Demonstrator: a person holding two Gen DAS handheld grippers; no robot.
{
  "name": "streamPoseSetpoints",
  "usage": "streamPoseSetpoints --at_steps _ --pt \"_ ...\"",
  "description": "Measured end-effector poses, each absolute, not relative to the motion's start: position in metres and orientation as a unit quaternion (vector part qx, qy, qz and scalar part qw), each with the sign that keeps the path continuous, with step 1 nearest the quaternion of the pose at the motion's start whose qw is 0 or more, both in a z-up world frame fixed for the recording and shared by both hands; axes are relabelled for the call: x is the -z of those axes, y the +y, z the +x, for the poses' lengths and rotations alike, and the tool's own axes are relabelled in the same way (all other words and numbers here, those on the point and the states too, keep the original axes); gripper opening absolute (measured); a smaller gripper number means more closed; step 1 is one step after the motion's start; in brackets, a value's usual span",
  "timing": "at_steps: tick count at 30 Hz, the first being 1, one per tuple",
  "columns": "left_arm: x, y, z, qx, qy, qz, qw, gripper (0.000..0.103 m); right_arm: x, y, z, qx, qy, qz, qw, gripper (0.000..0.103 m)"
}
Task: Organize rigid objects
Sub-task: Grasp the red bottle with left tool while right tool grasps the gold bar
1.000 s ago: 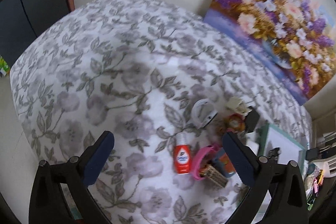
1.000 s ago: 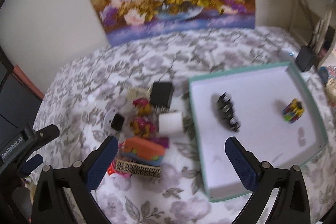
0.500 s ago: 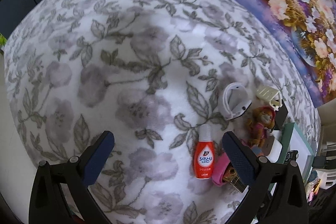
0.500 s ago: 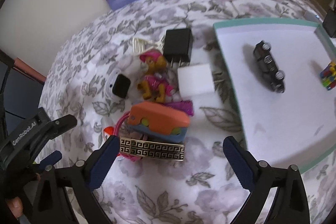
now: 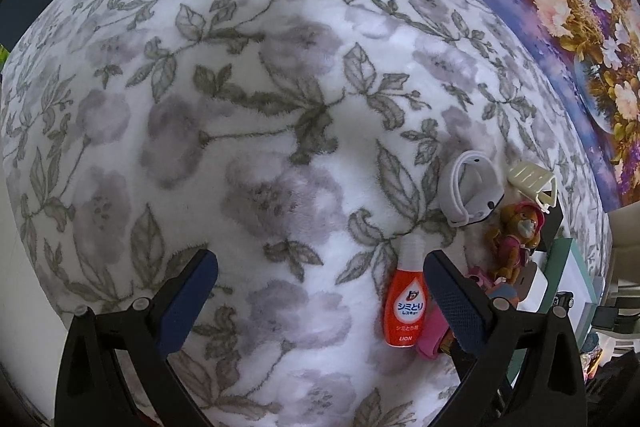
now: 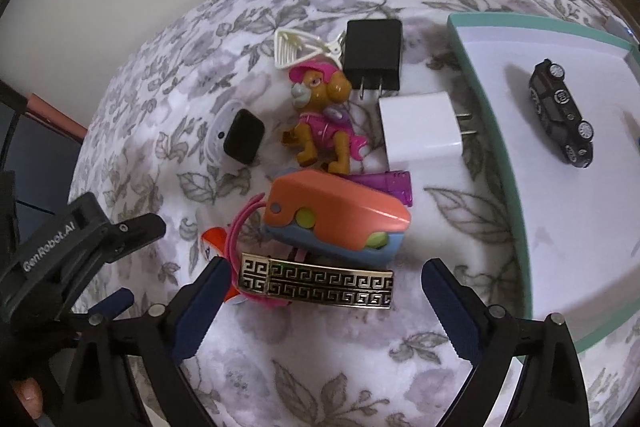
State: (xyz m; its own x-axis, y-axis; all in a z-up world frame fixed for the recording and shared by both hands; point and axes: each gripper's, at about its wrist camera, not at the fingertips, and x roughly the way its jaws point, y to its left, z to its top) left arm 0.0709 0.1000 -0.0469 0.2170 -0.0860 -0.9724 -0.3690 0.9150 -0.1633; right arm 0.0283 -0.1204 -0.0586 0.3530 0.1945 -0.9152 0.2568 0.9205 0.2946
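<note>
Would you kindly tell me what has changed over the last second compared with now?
Both grippers came down toward the clutter: the left gripper beside the red bottle, the right gripper over the gold patterned clip, jaws closing but not yet touching it. Nothing was grasped or released. The objects, the toy car and the tray stayed put.
</note>
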Motion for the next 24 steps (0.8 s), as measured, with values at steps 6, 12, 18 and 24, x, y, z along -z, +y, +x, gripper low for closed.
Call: streamPoseSetpoints --at_steps 6,12,18,24 --pt "0.049 0.098 0.074 -0.091 0.619 -0.181 0.759 0.102 0.069 -0.121 0.031 0.008 0.582 0.226 0.781 0.085" --pt "0.049 0.093 0.076 -0.084 0.621 -0.178 0.759 0.102 0.07 -0.126 0.027 0.011 0.583 0.243 0.775 0.084" --pt "0.053 0.083 0.076 -0.079 0.626 -0.163 0.758 0.102 0.066 -0.136 0.021 0.033 0.588 0.247 0.77 0.084" --pt "0.064 0.068 0.078 -0.072 0.639 -0.132 0.754 0.102 0.056 -0.148 0.016 0.04 0.58 0.255 0.773 0.084"
